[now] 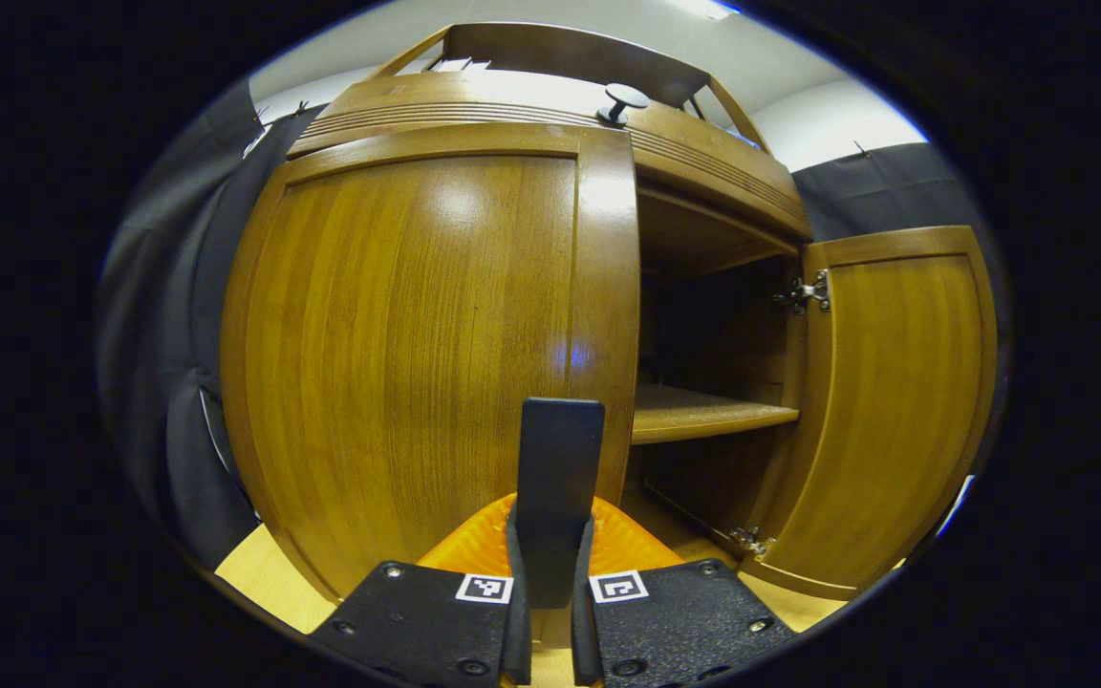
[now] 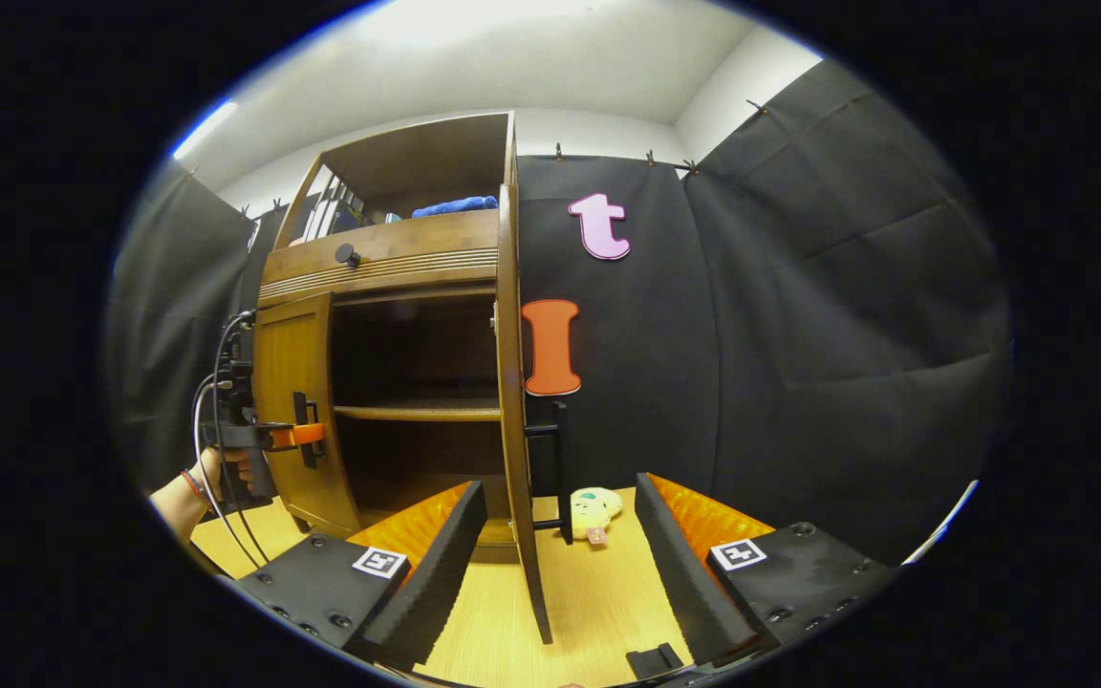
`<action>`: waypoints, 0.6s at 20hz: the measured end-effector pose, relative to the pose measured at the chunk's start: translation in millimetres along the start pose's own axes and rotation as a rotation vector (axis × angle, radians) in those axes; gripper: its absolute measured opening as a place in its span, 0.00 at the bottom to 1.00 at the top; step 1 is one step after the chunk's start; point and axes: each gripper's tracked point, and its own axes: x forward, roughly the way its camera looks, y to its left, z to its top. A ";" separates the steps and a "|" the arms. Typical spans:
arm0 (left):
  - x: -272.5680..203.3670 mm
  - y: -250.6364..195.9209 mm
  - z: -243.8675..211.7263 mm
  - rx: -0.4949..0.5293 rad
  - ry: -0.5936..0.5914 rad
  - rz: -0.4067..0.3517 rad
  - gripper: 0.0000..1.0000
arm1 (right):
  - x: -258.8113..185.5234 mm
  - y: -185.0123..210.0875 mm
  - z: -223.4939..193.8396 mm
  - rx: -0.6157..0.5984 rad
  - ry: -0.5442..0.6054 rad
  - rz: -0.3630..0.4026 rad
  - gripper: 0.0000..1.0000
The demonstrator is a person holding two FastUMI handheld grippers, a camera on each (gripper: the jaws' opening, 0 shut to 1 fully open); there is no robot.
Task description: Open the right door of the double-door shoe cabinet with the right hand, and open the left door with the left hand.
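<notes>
Wooden left door [image 1: 417, 334] closed, centre frame, touching left hand-held gripper [image 1: 558, 449], clamped narrow on its vertical handle. Right door [image 2: 512, 382] swung open, edge-on between right hand-held gripper's [image 2: 560, 535] wide fingers.

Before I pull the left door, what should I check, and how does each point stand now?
1. Right door swung open: ok.
2. Right gripper released, fingers apart: ok.
3. Left gripper shut on left handle: ok.
4. Left door open: not ok, it covers its half.
5. Small toy away from the left door's swing: ok, it lies beside the right door.
6. Grip firm enough: cannot tell.
</notes>
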 end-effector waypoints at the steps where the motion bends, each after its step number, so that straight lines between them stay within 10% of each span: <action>1: -2.0 0.4 4.3 -0.002 -0.001 -0.011 0.16 | -1.7 1.8 0.1 0.006 0.000 -0.001 0.94; 12: -79.5 20.5 4.6 0.022 0.001 -0.029 0.17 | -21.4 19.2 2.9 0.033 -0.002 -0.015 1.00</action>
